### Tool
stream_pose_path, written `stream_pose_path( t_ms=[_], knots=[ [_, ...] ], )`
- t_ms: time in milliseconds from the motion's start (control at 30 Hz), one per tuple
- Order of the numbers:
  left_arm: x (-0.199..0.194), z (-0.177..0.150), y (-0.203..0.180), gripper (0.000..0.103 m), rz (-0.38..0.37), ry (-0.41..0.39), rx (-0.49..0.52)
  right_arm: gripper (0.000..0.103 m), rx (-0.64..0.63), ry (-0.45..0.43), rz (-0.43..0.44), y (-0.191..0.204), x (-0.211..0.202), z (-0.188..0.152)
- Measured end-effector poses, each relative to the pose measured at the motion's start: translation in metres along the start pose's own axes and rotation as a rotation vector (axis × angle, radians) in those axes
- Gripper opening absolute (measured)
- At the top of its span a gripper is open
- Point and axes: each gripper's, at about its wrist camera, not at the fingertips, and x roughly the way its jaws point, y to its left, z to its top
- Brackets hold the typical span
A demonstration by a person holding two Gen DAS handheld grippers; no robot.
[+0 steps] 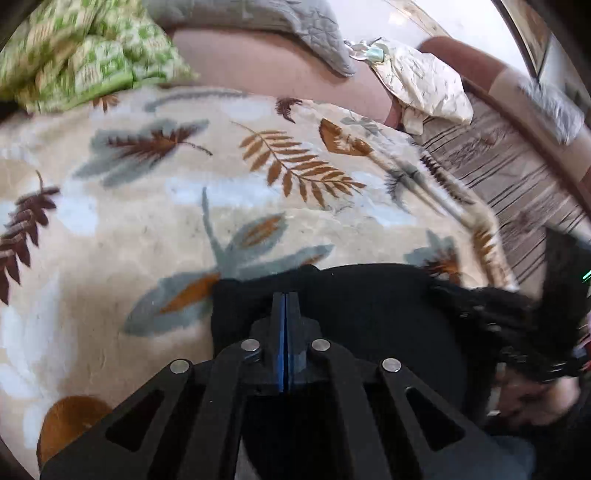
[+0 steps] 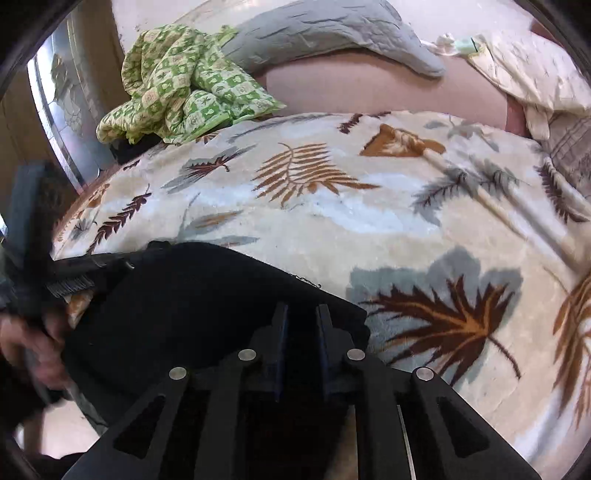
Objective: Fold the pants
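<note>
Black pants [image 1: 369,314] lie at the near edge of the bed, on the leaf-print blanket [image 1: 184,221]. Your left tongs [image 1: 284,299] are clamped fully shut on the cloth; right tongs [image 2: 302,314] are nearly closed, cloth between them. The fabric looks soft, limp and light: grip hems or corners. Green quilt [image 2: 177,85] and grey pillow [image 2: 332,33] sit far.

The pants [image 2: 207,302] lie on the blanket [image 2: 332,221] at the near edge of the bed, under my fingers [image 2: 282,328]. My left hand's fingers [image 1: 277,314] sit over the pants too. Far left on the blanket lies a crumpled quilt [image 2: 177,85]. Behind it, a pillow [image 2: 332,37] rests; far right lies another pillow [image 2: 528,74].
</note>
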Motion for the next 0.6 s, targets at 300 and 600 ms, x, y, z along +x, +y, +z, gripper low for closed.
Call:
stream_pose_path(
  t_ms=[300,600],
  knots=[
    [-0.042,0.006,0.006,0.0,-0.067,-0.034,-0.033,0.018,0.082,-0.11,0.104,-0.009,-0.029,-0.002],
    [-0.047,-0.06,-0.033,0.0,-0.2,0.044,0.047,0.017,-0.224,0.019,0.019,0.042,-0.053,-0.046]
  ],
)
